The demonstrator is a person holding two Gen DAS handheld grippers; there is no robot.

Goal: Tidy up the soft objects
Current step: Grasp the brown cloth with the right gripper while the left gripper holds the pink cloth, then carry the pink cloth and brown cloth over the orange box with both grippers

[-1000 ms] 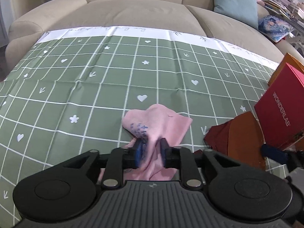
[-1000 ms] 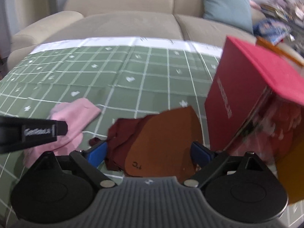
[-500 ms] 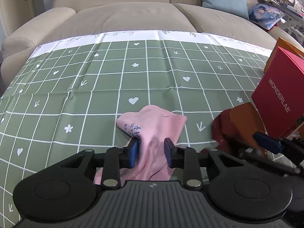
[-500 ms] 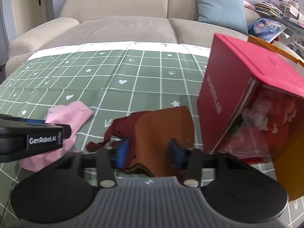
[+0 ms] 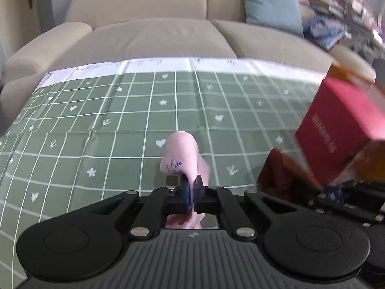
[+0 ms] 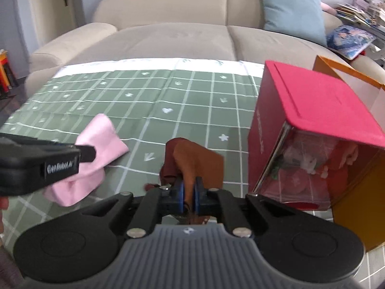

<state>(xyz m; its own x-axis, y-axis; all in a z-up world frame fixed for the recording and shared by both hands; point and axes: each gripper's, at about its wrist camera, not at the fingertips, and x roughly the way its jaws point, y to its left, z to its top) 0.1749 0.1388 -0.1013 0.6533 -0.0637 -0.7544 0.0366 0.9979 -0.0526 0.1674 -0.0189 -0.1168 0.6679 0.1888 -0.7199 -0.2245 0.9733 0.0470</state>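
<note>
1. In the left wrist view, we see our left hand-held gripper (image 5: 191, 187) closed on the pink sock (image 5: 182, 155), above the green table (image 5: 120, 130).
2. In the right wrist view, our right hand-held gripper (image 6: 188, 191) pinches the brown cloth (image 6: 192, 160), just beside the red box (image 6: 310, 130).

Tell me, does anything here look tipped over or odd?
Yes. The red box lies on its side against the orange bag, its clear face showing contents. Both grippers pinch bunched cloths, pink and brown.
</note>
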